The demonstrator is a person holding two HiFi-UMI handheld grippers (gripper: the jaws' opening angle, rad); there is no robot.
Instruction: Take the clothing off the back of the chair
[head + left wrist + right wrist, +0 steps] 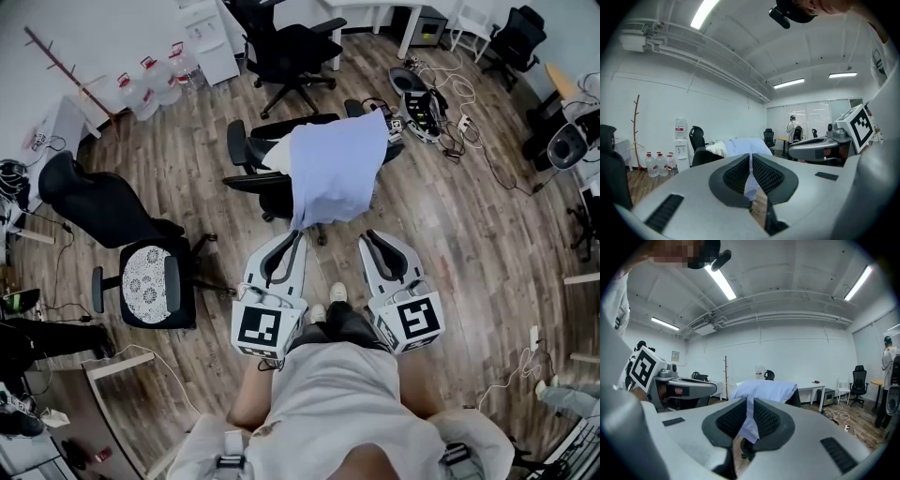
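Left gripper [298, 234] jaws are pressed together, right gripper [369, 234] shows barely a slit, nothing held in either. Pale-blue clothing [336, 173] is draped over the chair [251, 150] back, straight ahead of both jaw pairs, not touching. Long axis hangs down, hem end toward the jaws; left looks slightly nearer.

We are holding the left gripper [296, 236] and the right gripper [373, 238] side by side, pointing forward, jaws closed, gripping nothing.
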